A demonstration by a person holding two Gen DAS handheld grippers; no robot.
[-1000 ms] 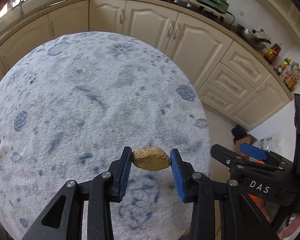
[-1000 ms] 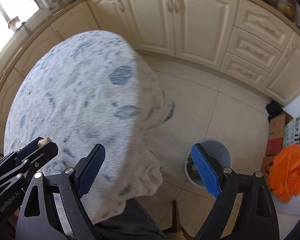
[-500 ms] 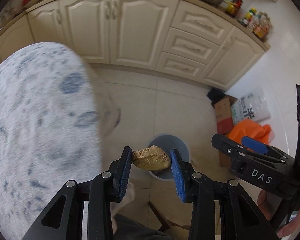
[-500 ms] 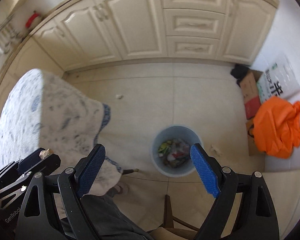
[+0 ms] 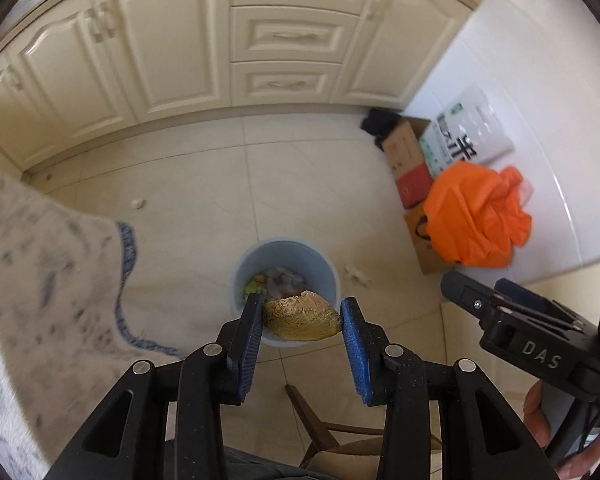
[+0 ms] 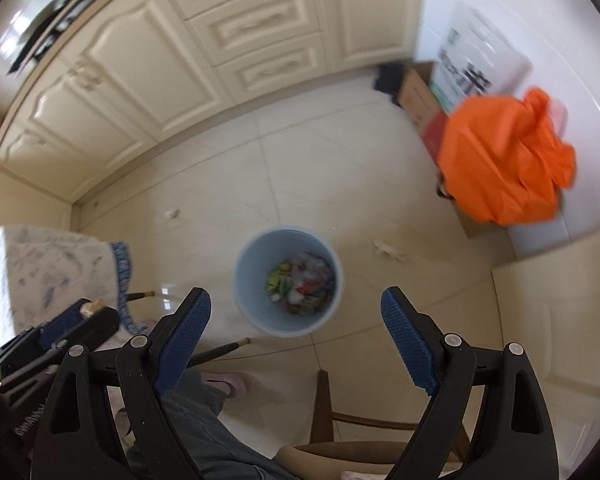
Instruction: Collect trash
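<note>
My left gripper (image 5: 302, 318) is shut on a brown crusty lump of food scrap (image 5: 301, 316), pinched between its blue pads. It hangs high over a pale blue trash bin (image 5: 320, 264) on the tiled floor; the bin holds mixed wrappers and scraps. In the right wrist view the same bin (image 6: 256, 264) lies below and between the fingers of my right gripper (image 6: 296, 322), which is open and empty. The left gripper (image 6: 80, 316) shows at that view's lower left with the scrap's tip peeking out.
The blue-patterned tablecloth (image 5: 40, 280) hangs at the left. A wooden chair (image 6: 380, 432) and the person's legs (image 6: 204, 416) lie under the grippers. Cardboard boxes and an orange bag (image 5: 476, 216) stand by the right wall. Cream cabinets (image 5: 220, 48) line the far side; small scraps (image 6: 388, 250) litter the floor.
Both grippers swung off the table to the right and now sit over the bin on the floor. The scrap stayed clamped in the left gripper; the right stayed open.
</note>
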